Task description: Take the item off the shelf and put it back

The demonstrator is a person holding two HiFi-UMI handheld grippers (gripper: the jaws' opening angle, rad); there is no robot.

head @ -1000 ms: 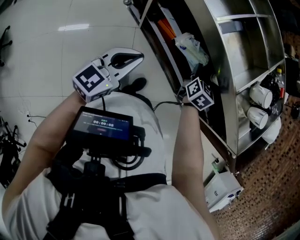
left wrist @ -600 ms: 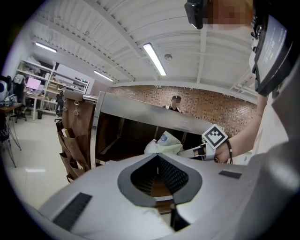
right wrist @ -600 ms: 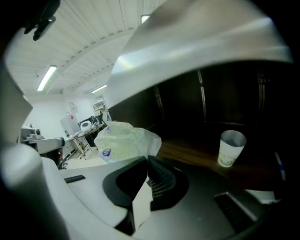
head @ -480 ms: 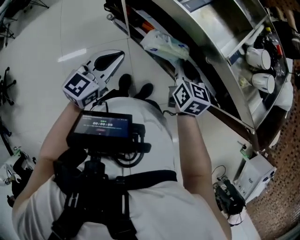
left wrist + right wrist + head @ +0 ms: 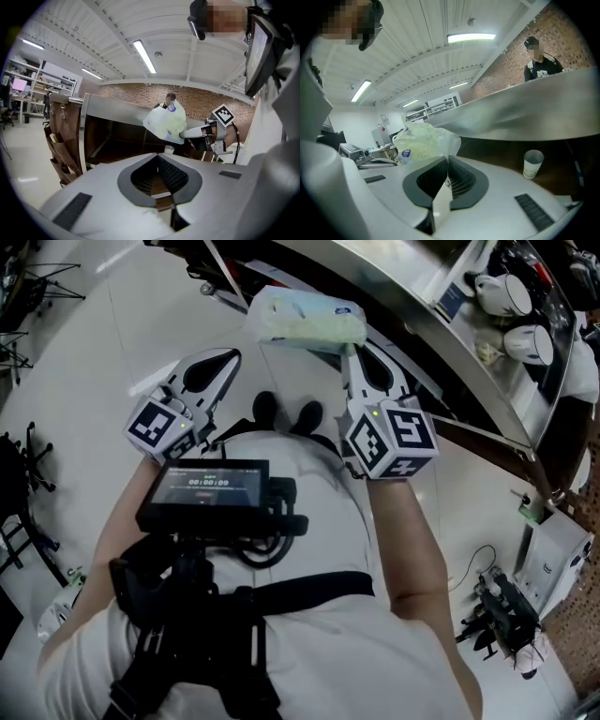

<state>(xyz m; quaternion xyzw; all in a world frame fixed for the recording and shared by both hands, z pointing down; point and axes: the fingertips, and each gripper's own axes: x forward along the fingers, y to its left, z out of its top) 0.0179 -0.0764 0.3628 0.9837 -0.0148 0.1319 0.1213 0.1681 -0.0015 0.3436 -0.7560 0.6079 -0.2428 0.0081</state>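
Now my right gripper (image 5: 354,352) pinches the plastic bag (image 5: 305,320), raised clear of the steel shelf (image 5: 431,315) where it lay earlier. My left gripper (image 5: 217,367) is closed, empty, above white floor tiles (image 5: 122,315).

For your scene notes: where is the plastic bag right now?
In the head view, the bag hangs top centre, pinched by the right gripper, beside the steel shelf and right of the left gripper.

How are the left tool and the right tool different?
The right tool pinches a pale plastic bag; the left tool holds nothing. The right tool is beside the metal shelf; the left tool is farther from it. Both are shut and carry a marker cube.
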